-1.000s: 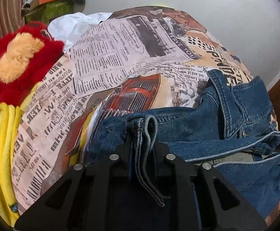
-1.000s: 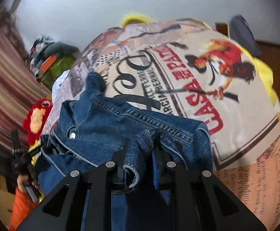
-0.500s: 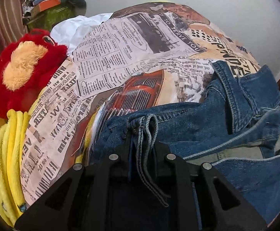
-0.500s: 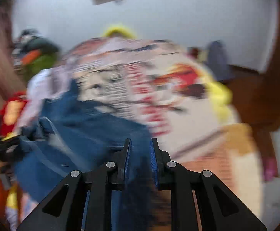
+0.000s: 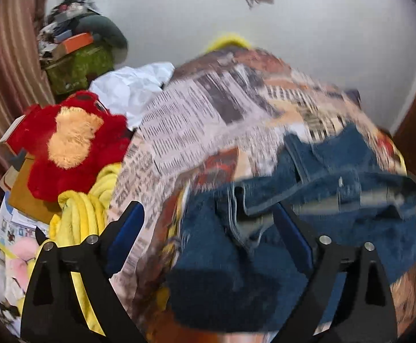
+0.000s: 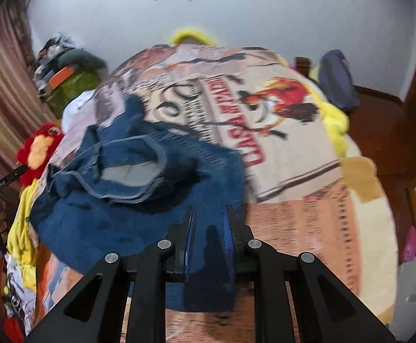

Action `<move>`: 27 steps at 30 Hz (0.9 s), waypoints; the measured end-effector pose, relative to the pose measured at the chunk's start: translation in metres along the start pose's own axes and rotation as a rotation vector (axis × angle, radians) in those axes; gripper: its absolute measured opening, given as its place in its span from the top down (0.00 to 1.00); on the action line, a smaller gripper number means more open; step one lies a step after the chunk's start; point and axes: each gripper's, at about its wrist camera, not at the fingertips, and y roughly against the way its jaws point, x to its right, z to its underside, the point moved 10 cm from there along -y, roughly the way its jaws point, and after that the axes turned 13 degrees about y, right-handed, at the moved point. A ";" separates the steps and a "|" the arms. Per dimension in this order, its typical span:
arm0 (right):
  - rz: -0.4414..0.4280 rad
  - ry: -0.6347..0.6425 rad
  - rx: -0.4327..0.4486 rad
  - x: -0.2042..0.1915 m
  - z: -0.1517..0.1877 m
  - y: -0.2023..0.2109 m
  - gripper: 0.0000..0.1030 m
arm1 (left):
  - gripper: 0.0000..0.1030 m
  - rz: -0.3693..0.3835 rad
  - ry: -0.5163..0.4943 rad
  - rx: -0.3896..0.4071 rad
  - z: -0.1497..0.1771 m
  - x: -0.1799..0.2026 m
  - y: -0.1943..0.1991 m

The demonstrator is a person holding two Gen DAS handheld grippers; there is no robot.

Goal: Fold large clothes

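A blue denim jacket (image 5: pixel 336 171) lies crumpled on the printed bedspread (image 5: pixel 193 120). My left gripper (image 5: pixel 208 211) hangs a little above the jacket's near edge. Its jaws are opening wide, and the denim lies below and between them without either pad pressing on it. In the right wrist view the jacket (image 6: pixel 139 200) spreads left of centre. My right gripper (image 6: pixel 209 211) is shut on a fold of its denim, which hangs down between the fingers. The left gripper's black body shows at that view's left edge, held by a hand.
A red plush toy (image 5: pixel 71 140) and a yellow blanket (image 5: pixel 85 214) crowd the bed's left side, with white cloth (image 5: pixel 131 85) and a cluttered green pile (image 5: pixel 76 65) behind. A dark blue bag (image 6: pixel 336 83) sits at the far right corner. Wooden bed frame runs along the right.
The left jaws have opened and let go of the denim hem, and that gripper has risen. The right gripper has kept its grip and moved sideways with the fabric.
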 end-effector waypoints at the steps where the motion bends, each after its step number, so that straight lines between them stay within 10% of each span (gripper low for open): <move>1: -0.006 0.011 -0.005 -0.006 0.000 -0.002 0.86 | 0.10 -0.006 -0.024 -0.022 0.008 0.001 -0.003; 8: -0.070 0.102 -0.073 -0.055 0.004 -0.039 0.86 | 0.10 -0.144 -0.186 -0.119 0.060 -0.009 -0.049; 27: 0.109 0.104 -0.043 -0.023 -0.088 -0.125 0.86 | 0.08 -0.154 0.108 -0.193 0.006 -0.054 -0.137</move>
